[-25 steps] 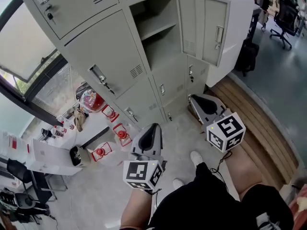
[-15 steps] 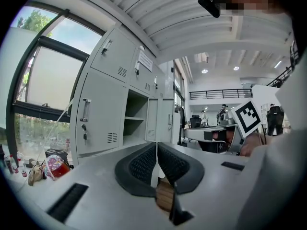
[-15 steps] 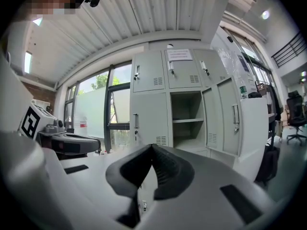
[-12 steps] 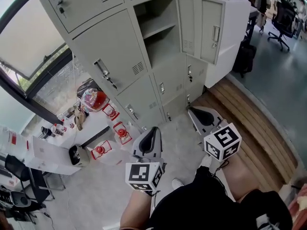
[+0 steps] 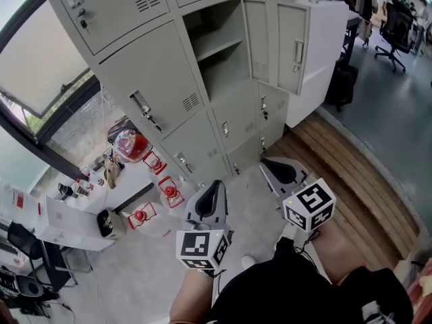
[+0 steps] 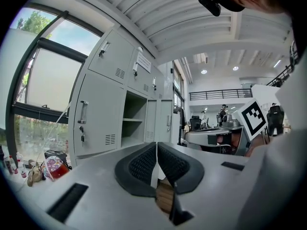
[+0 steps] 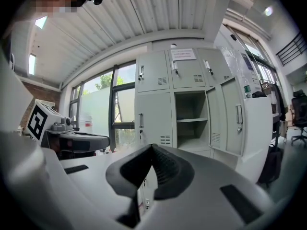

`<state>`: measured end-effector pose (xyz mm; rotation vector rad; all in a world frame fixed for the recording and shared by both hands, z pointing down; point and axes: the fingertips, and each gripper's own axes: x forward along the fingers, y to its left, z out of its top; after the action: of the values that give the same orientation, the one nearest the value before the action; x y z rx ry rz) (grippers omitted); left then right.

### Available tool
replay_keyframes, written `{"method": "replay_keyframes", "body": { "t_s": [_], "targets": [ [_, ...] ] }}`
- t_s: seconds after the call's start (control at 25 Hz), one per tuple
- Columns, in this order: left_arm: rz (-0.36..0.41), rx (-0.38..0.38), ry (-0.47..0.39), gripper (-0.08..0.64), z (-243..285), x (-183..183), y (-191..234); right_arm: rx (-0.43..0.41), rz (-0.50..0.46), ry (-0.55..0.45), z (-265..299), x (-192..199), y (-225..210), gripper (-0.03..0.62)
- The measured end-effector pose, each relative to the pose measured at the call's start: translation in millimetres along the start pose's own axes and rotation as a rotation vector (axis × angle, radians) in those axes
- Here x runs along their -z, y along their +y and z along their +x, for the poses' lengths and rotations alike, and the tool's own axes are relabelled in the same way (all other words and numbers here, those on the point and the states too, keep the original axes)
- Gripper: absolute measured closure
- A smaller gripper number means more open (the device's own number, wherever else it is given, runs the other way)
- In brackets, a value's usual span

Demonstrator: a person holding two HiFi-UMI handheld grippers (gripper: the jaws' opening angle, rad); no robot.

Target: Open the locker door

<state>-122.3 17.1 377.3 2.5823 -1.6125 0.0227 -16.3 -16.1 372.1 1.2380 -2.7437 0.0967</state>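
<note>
- Locker bank (image 5: 169, 79): a grey steel cabinet with several doors. Its open compartment (image 5: 214, 56) is the reference for every position below.
- Shelf (image 5: 217, 44): one level board that crosses the open compartment and splits it into an upper and a lower bay.
- Locker door (image 5: 291, 44): swung open to the right of the open compartment. It carries a vertical handle (image 5: 298, 51), and a narrower grey panel (image 5: 256, 36) lies between it and the opening.
- Closed door (image 5: 150, 90): directly left of the open compartment, flush with the cabinet front, with its own handle and a vent grille.
- Left gripper (image 6: 156, 145): held well in front of the open compartment and below it in the head view, apart from the cabinet. Its two ribbed pads are pressed together with nothing between them.
- Right gripper (image 7: 152, 147): also in front of the open compartment, lower right of it in the head view, clear of the door. Its jaws are closed on each other and hold nothing.
- Marker cubes (image 5: 201, 247): one sits at the rear of each gripper, on the side away from the open compartment.
- Red objects (image 5: 165, 184): a cluster on the floor, lower left of the open compartment.
- Wooden platform (image 5: 351, 174): slatted boards on the floor, lower right of the open compartment.
- Window (image 5: 40, 66): a dark-framed pane well to the left of the open compartment.
</note>
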Motion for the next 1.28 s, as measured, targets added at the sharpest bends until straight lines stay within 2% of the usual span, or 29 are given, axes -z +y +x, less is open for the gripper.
{"method": "replay_keyframes", "body": {
  "t_s": [1.28],
  "targets": [
    [-0.032,0.019,0.012,0.537,12,7,8,-0.019,0.021,0.031,13,12,4,0.538]
  ]
}}
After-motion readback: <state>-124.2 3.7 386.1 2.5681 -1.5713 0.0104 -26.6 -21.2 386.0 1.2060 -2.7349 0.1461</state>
